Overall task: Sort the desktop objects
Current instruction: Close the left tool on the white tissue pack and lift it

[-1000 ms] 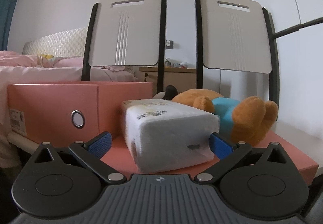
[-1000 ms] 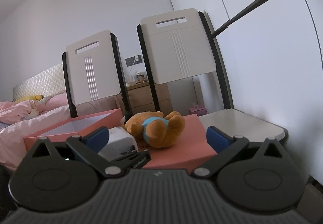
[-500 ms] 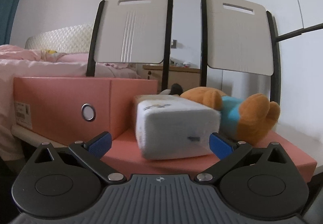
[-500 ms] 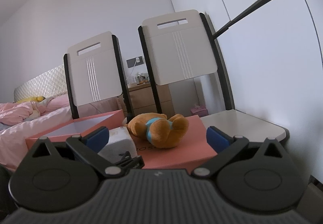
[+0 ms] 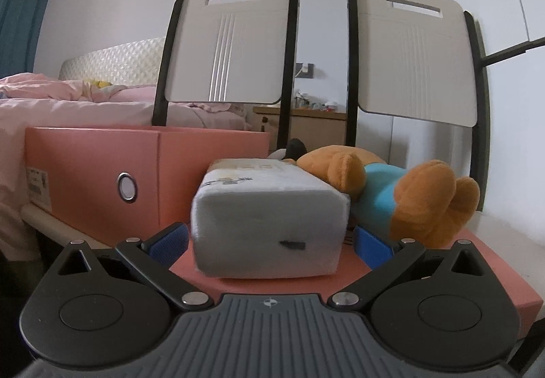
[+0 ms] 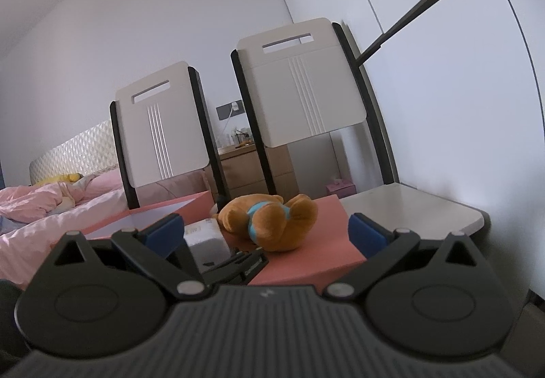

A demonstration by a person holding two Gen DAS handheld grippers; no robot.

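Observation:
A white wrapped packet (image 5: pixel 269 224) lies on a pink lid (image 5: pixel 477 269) right in front of my left gripper (image 5: pixel 270 241). The gripper is open, with its blue pads on either side of the packet's near end. An orange plush bear (image 5: pixel 402 194) in a blue shirt lies just behind and right of the packet. A pink box (image 5: pixel 95 173) stands to the left. In the right wrist view my right gripper (image 6: pixel 265 230) is open and empty, held back from the bear (image 6: pixel 269 221), the packet (image 6: pixel 204 235) and the pink lid (image 6: pixel 323 241). The left gripper's dark fingers (image 6: pixel 238 264) show beside the packet.
Two white folding chair backs (image 5: pixel 231 44) (image 5: pixel 415 54) stand behind the objects. A bed with pink bedding (image 5: pixel 68 98) is at the left, a wooden cabinet (image 5: pixel 306 126) at the back. A white seat surface (image 6: pixel 408 207) and a wall lie to the right.
My left gripper has dropped lower and moved closer to the white packet, so its pads now flank the packet's near end. The right gripper has barely moved.

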